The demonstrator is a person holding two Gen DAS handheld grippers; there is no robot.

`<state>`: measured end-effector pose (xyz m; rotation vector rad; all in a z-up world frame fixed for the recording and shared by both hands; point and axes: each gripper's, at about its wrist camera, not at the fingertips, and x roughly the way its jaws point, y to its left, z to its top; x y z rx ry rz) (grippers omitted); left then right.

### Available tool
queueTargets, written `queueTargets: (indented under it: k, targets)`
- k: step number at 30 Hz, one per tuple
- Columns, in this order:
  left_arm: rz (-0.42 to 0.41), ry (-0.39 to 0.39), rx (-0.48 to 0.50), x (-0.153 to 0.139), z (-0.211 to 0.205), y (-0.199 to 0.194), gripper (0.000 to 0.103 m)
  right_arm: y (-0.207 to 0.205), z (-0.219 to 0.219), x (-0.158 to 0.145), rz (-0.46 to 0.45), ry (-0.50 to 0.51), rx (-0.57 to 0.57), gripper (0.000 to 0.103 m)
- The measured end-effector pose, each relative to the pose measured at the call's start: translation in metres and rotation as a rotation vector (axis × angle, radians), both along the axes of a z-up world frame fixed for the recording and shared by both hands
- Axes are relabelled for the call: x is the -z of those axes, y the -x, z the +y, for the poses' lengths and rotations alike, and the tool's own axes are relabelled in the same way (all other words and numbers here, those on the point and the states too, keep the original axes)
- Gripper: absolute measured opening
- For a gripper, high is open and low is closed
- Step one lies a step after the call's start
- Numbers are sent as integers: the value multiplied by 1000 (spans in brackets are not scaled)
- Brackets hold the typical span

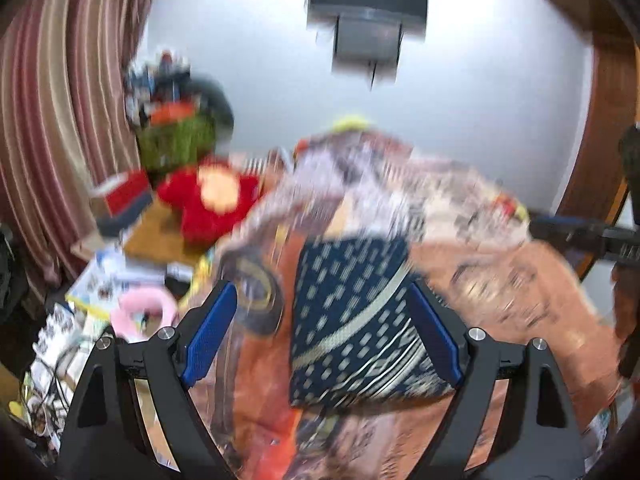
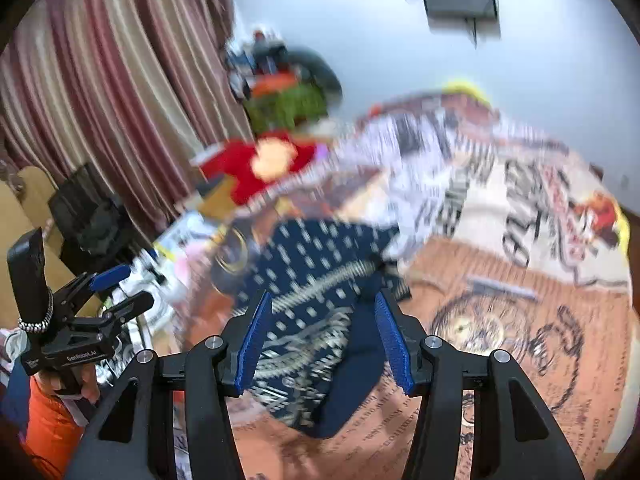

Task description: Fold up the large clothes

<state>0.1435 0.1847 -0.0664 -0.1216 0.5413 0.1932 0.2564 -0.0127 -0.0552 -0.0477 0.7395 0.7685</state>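
Note:
A navy garment [image 1: 352, 320] with a white dotted pattern and pale stripes lies folded into a rough rectangle on the orange printed bedsheet [image 1: 520, 300]. My left gripper [image 1: 322, 292] hovers above it, jaws wide apart, with nothing between the blue pads [image 1: 208, 336]. In the right wrist view the same garment [image 2: 312, 320] lies below my right gripper [image 2: 323, 298], whose jaws stand partly apart and press on nothing. The left gripper [image 2: 136, 285] also shows there at the far left, held in a hand and open. Both views are blurred by motion.
A heap of crumpled white printed clothes [image 2: 420, 152] lies at the back of the bed beside a cream printed blanket [image 2: 540, 208]. A red plush toy [image 1: 212, 200], a green basket [image 1: 176, 144], boxes and clutter [image 1: 100, 288] crowd the left side by the striped curtain [image 1: 60, 100].

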Motion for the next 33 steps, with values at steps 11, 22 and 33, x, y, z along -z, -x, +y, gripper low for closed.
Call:
queueTargets:
  k: [11,22,33]
  targets:
    - [-299,-126,-27,-80,-66,77,87,111,-40,-91,-328,-193,16,52]
    - [-332,-70,-35,-75,-80,108,94,179,-53,-90,-449,-234,68,79]
    - [-310,-30,-37,-65,-79,115,95,185,-54,-74,-445,-211,161,102]
